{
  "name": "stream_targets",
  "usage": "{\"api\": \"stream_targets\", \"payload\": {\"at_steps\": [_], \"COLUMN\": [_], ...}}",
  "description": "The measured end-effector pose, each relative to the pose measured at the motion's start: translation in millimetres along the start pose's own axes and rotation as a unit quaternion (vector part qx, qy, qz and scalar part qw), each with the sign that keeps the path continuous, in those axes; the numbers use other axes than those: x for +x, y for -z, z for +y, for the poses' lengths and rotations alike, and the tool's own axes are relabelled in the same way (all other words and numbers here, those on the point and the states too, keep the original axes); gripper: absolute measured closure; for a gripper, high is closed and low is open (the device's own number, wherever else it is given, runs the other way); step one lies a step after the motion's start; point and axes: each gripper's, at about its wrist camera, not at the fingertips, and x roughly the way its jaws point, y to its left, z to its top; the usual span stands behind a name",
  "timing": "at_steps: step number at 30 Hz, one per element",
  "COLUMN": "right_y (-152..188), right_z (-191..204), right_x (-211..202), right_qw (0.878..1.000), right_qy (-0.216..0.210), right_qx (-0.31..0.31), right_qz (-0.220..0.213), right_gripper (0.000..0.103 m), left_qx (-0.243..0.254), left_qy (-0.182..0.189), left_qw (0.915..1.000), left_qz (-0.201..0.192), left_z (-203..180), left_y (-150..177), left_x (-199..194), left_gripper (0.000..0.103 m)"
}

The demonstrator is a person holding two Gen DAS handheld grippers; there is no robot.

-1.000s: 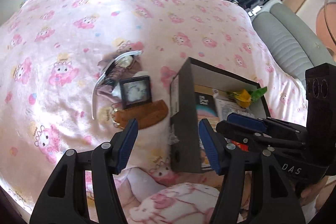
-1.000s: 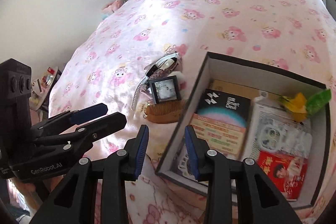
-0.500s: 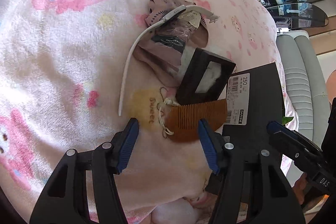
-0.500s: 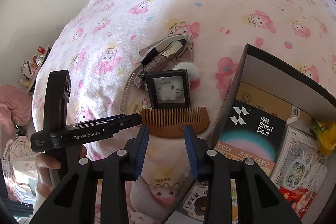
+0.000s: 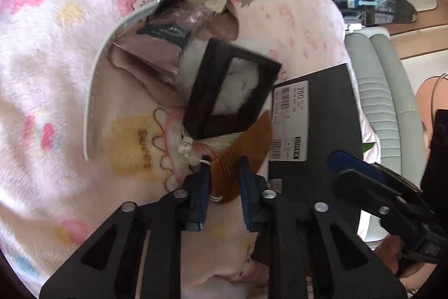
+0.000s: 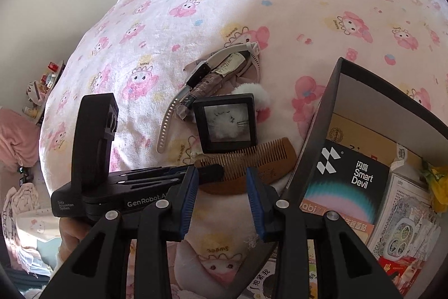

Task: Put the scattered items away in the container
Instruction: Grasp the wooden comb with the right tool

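Note:
A brown wooden comb [image 5: 246,142] [image 6: 268,159] lies on the pink blanket beside the black box's [image 6: 316,136] outer wall. My left gripper [image 5: 224,171] [image 6: 217,170] is closing on the comb's end, and its blue pads touch the comb on both sides. My right gripper [image 6: 221,173] [image 5: 340,167] hangs open just above, with nothing held between its fingers. A small black framed case [image 5: 200,94] [image 6: 225,149] with white fluff inside rests against the comb's teeth. Behind it lie a white band [image 5: 92,91] [image 6: 165,131] and a mauve pouch [image 5: 145,49].
The black box [image 5: 322,116] holds several packets, among them a dark "Smart Devil" package [image 6: 355,175] and a yellow-green item [image 6: 436,181]. A grey sofa [image 5: 383,91] stands past the bed. A person's hand [image 6: 75,234] holds the left gripper.
The left gripper has come down to the comb and narrowed its jaws onto the comb's end. The right gripper has moved in over the comb and box edge, jaws unchanged.

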Motion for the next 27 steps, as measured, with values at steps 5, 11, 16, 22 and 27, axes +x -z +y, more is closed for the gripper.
{"api": "stream_targets", "payload": {"at_steps": [5,11,16,22,27], "right_y": [1.8,-8.9,-11.7,-23.6,-16.2], "right_z": [12.8,30.6,45.5,56.5,61.2], "right_x": [-1.4,16.7,56.2,102.1,134.9], "right_qw": [1.0,0.998,0.991,0.97,0.959], "right_qy": [-0.007,-0.012,-0.036,-0.05,-0.059], "right_qx": [-0.025,-0.044,-0.069,-0.111,-0.108], "right_qz": [0.008,0.035,0.113,0.21,0.257], "right_gripper": [0.072,0.072,0.071,0.068,0.066], "left_qx": [-0.02,-0.071,-0.109,-0.109,-0.095], "left_qy": [-0.01,-0.067,-0.11,-0.118,-0.099], "left_qw": [0.9987,0.992,0.9858,0.9847,0.9882], "left_qz": [-0.045,-0.08,-0.065,-0.069,-0.068], "left_z": [20.4,66.3,95.6,96.1,85.8], "left_y": [33.2,67.2,67.1,68.3,58.0], "left_x": [-53.0,-104.7,-103.5,-100.0,-94.0], "left_gripper": [0.092,0.089,0.068,0.067,0.067]}}
